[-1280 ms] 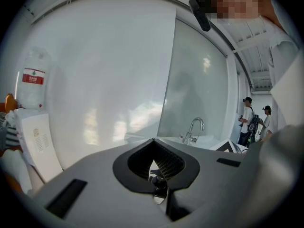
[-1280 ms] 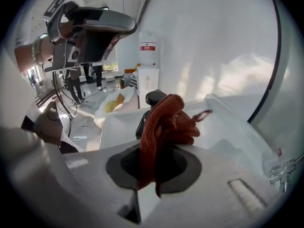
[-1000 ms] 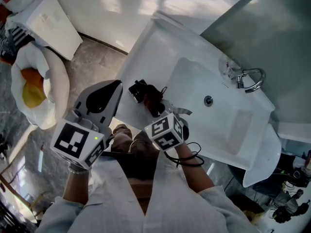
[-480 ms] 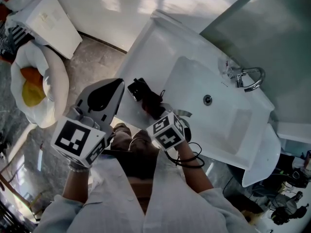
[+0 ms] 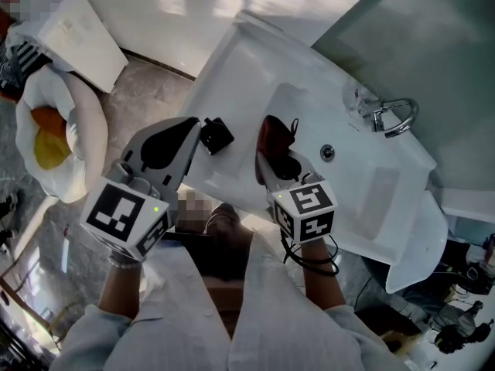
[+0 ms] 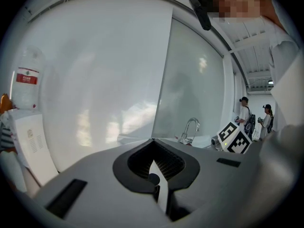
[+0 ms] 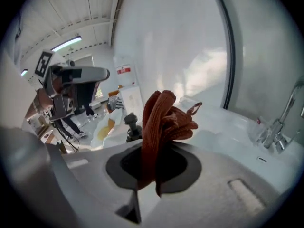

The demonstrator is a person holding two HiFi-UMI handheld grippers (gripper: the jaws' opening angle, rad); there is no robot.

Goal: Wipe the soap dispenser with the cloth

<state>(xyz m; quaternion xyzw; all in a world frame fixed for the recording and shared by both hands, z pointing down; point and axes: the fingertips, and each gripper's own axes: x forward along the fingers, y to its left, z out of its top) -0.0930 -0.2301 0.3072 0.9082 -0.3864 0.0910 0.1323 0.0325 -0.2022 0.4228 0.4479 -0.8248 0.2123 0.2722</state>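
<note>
**Head view.** The soap dispenser [image 5: 215, 135], small and dark, stands at the near-left edge of the white bench [image 5: 232, 68]. That is just beside the tip of my left gripper [image 5: 189, 130] – I cannot tell if they touch. My right gripper [image 5: 272, 161] holds the rust-red cloth [image 5: 271, 136] over the rim of the basin, near the dispenser but apart from it, to its right. The faucet [image 5: 394, 122] is well apart at the far side.

**Left gripper view.** My left gripper [image 6: 153, 146] has its jaws pressed together with nothing between them. The dispenser does not show here at all. This view gives only the wall, the faucet [image 6: 190, 127] and the right gripper's marker cube [image 6: 235, 137].

**Right gripper view.** Only here is the grip plain. My right gripper [image 7: 152, 160] has its jaws clamped on the cloth [image 7: 164, 115], which stands up past the tips in a loose bunch. The pump head of the dispenser [image 7: 132, 126] pokes up just left of the cloth, beyond it.

I judge the wiping has not begun. To do it well I should carry the bunched end left onto the dispenser's side and rub with the cloth's bulk, not the jaw tips. The dispenser looks light and sits close to the bench edge – the left jaws might steady it so it does not tip off.
</note>
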